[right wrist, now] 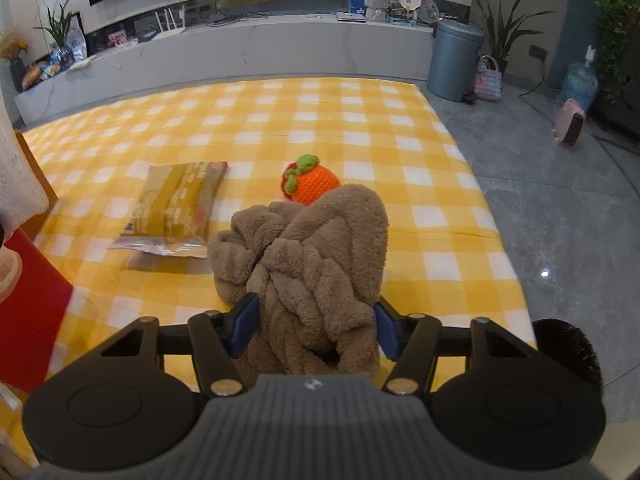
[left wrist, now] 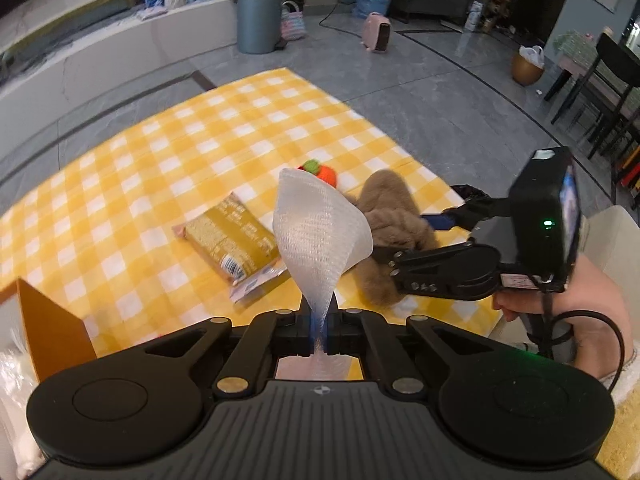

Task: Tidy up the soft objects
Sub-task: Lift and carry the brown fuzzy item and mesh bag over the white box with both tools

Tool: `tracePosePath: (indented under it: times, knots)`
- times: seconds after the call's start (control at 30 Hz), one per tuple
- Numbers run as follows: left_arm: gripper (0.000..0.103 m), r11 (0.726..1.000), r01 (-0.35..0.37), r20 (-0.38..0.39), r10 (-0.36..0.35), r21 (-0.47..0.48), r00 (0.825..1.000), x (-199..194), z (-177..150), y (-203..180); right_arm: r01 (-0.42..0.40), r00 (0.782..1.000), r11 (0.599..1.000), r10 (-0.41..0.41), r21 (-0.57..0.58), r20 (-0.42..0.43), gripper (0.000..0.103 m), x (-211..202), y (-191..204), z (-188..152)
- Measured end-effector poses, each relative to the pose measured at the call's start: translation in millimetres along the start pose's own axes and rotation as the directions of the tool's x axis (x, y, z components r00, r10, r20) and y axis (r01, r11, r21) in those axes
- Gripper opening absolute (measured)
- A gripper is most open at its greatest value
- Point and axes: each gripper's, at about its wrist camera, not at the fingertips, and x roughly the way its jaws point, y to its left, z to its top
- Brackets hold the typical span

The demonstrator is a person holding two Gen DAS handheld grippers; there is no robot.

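My left gripper [left wrist: 322, 330] is shut on a white mesh foam sheet [left wrist: 316, 236], which stands up above the yellow checked cloth [left wrist: 160, 152]. My right gripper [right wrist: 312, 320] has its blue pads [right wrist: 244, 320] on both sides of a brown fluffy towel [right wrist: 312, 256]; it also shows in the left wrist view [left wrist: 420, 240] at the towel [left wrist: 384, 200]. An orange crocheted fruit with a green top [right wrist: 312, 182] lies beyond the towel. An olive snack packet [right wrist: 180, 204] lies to the left.
An orange box flap [left wrist: 52, 320] and a red panel [right wrist: 28, 312] stand at the left edge. A grey bin [right wrist: 456, 60], a pink heater [right wrist: 570, 124] and a water jug [right wrist: 580, 84] stand on the grey floor to the right. A low white shelf [right wrist: 240, 52] runs along the back.
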Motion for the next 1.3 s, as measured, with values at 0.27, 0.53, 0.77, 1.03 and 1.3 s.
tracePosePath:
  times: [0.27, 0.53, 0.77, 1.03, 1.3]
  knots:
    - [0.003, 1.000, -0.015, 0.065, 0.015, 0.004, 0.998, -36, 4, -3, -0.042, 0.997, 0.999, 0.040, 0.035, 0.067, 0.049, -15, 0, 5]
    - [0.003, 0.995, -0.087, 0.115, 0.082, 0.043, 0.990, -80, -2, 1, -0.027, 0.994, 0.999, 0.023, 0.034, 0.107, 0.040, -24, 12, 13]
    - [0.003, 0.998, -0.064, 0.121, 0.065, -0.007, 0.990, -83, -7, 19, 0.153, 0.988, 0.983, -0.154, -0.103, -0.002, 0.101, 6, 28, 7]
    - [0.003, 0.998, -0.014, 0.087, 0.019, -0.057, 0.996, -61, -13, 38, 0.108, 0.983, 0.973, -0.135, -0.204, -0.122, 0.101, 47, 38, 4]
    - [0.003, 0.996, 0.059, 0.052, -0.056, -0.068, 0.997, -34, -11, 36, 0.035, 0.993, 0.998, -0.041, -0.052, -0.109, 0.067, 34, 20, 6]
